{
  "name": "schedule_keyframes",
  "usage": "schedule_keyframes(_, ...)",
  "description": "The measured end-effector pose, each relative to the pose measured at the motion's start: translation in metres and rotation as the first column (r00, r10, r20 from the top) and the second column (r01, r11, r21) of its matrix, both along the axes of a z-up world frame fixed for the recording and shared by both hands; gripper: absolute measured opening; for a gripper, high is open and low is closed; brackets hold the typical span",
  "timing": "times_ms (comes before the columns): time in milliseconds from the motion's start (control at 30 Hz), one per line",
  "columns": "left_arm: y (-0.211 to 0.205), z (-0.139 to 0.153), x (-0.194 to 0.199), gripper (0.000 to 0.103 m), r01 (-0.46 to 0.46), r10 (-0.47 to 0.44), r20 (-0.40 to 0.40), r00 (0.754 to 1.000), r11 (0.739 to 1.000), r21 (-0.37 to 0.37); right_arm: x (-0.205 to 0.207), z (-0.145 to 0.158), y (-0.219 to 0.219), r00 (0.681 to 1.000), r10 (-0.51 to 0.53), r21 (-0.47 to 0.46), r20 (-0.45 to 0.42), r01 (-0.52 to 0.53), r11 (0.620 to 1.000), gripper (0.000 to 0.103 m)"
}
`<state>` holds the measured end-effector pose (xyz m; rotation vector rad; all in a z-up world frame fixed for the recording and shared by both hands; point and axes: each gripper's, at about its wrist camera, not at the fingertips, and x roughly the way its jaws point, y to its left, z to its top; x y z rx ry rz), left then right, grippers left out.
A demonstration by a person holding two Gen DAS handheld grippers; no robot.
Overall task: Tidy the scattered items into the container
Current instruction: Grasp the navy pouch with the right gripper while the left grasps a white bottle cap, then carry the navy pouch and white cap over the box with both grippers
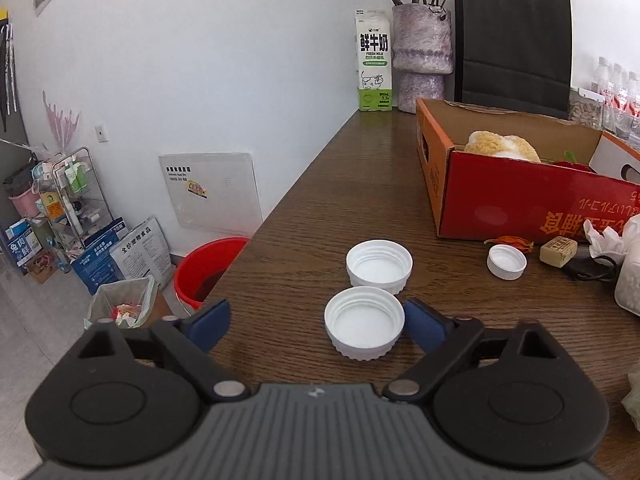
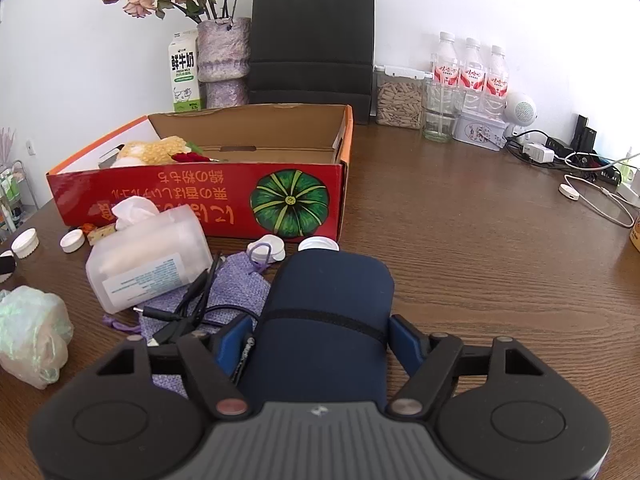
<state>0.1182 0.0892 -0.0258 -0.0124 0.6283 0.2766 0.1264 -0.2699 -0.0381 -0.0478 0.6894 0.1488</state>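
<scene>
Milk carton (image 1: 373,60) reading "FRESH MILK", red box (image 2: 200,196)

A dark wood-grain bench (image 1: 320,208) with a low sheen carries two white, ridged plastic lids (image 1: 364,322), smooth inside. Beyond them stands a printed cardboard box (image 2: 200,204), glossy red outside, raw matt brown within, holding a fuzzy yellow knitted toy (image 1: 500,146). In front of the box lie a frosted translucent plastic tissue tub (image 2: 148,256), a woven lilac cloth pouch (image 2: 240,284) and a crinkled iridescent plastic bag (image 2: 32,332). A navy matt fabric case (image 2: 328,320) sits between the blue rubbery pads of the right hand-held gripper (image 2: 322,340), its black plastic body matt.
</scene>
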Motion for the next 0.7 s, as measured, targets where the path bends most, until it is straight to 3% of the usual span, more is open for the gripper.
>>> schedule_keyframes(67, 0.003, -0.001, -0.002, 0.063, 0.022, -0.021, 0.012, 1.0, 0.998, -0.062, -0.001, 0.001, -0.003, 1.0, 0.0, 0.013, 0.001, 0.0, 1.0, 0.068)
schedule_keyframes(100, 0.004, 0.001, -0.005, 0.059, 0.031, -0.029, 0.023, 0.999, 0.996, -0.083, -0.001, 0.002, -0.003, 1.0, -0.003, 0.014, 0.004, 0.003, 1.0, 0.067)
schedule_keyframes(167, 0.004, 0.002, -0.009, 0.041, 0.033, -0.03, 0.034, 0.999, 0.995, -0.09, -0.004, 0.003, -0.005, 1.0, -0.01, 0.01, 0.017, 0.01, 1.0, 0.065)
schedule_keyframes(700, -0.005, 0.024, -0.024, 0.041, 0.05, -0.043, 0.125, 0.991, 0.998, -0.049, -0.023, 0.018, -0.011, 0.994, -0.013, 0.033, 0.105, 0.009, 0.999, 0.063)
